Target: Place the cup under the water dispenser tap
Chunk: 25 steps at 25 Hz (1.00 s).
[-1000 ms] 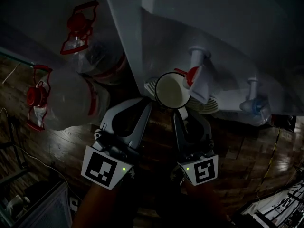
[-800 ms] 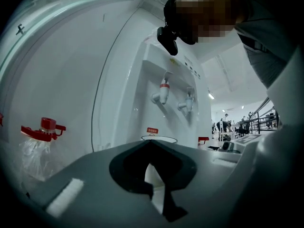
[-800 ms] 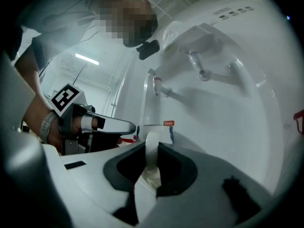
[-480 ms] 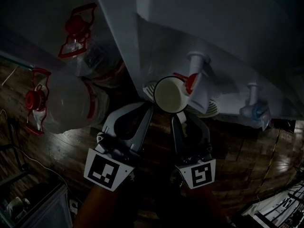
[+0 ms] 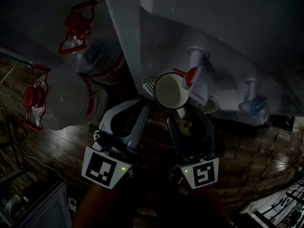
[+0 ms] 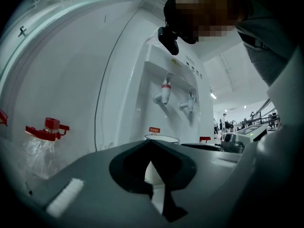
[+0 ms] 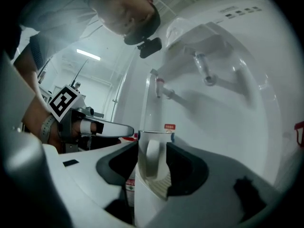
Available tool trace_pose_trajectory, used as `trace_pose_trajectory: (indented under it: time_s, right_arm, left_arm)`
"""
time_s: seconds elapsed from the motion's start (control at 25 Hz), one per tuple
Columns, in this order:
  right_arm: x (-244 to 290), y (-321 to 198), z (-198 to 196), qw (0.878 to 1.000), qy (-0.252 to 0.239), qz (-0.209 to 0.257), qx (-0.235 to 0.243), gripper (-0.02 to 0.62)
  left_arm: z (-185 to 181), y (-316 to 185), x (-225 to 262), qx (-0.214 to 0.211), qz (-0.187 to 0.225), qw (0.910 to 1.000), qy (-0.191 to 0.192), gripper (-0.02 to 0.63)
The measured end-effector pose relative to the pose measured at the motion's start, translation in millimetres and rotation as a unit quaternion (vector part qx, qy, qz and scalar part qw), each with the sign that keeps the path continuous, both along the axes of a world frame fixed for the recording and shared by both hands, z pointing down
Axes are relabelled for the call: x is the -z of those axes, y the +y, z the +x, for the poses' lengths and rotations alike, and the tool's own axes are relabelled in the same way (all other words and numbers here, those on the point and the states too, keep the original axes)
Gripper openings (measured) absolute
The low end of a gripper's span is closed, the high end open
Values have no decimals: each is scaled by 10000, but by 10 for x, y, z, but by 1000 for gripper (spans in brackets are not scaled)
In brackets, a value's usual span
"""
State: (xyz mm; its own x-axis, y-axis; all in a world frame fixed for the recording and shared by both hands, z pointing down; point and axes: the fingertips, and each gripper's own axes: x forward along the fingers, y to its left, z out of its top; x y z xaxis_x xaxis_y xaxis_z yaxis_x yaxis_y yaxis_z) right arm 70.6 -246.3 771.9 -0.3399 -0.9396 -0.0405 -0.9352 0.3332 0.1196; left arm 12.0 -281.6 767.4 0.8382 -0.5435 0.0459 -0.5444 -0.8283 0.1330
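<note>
A white cup (image 5: 171, 90) stands upright on the drip tray (image 5: 212, 107) of the white water dispenser (image 5: 213, 27), right below the red tap (image 5: 194, 76). My right gripper (image 5: 186, 118) is behind the cup and its jaws are opening. In the right gripper view the cup's handle (image 7: 152, 156) stands between the jaws with a small gap on each side. My left gripper (image 5: 146, 106) is level beside it on the left, jaws shut with nothing in them. The cup's rim (image 6: 161, 138) shows just past the left gripper (image 6: 151, 142).
A blue tap (image 5: 254, 103) sits to the right of the red one. Two large water bottles with red caps (image 5: 71, 99) (image 5: 85, 42) lie on the wooden floor left of the dispenser. A cabinet corner (image 5: 28, 203) is at bottom left.
The right gripper's jaws have spread apart and let go of the cup's handle. The cup stays under the red tap. The left gripper has not moved.
</note>
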Motion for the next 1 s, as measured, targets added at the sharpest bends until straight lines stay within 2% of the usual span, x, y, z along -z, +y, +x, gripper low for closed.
trace_pose_trajectory:
  time_s: [0.2,0.48,0.52,0.72,0.84,1.0]
  right_arm:
    - [312,77,8,9999,-46,-154,-35,193]
    - [893,150,-95,9987,19,-456,215,192]
    - [1020,172,-115,9986,4,-467,254,183]
    - [1690,295,-214,9977,45,-488,473,38]
    - [2169,368,-333,9963,-2,-523,689,15]
    - [2916,494,-472,9940,24,-509,964,15]
  left_arm:
    - [-76,45,229,77,-34,10000,7,8]
    - [-146,148,928,5,231,9993,-301,6]
    - [-168,165,1078,32,284,9992,-271,6]
    - [-240,283,1828,-16,436,9990,-111,6]
    - [-273,463,2283,-211,470,9986,-144,6]
    - [-297,748,2880,-517,689,9954,-410,6]
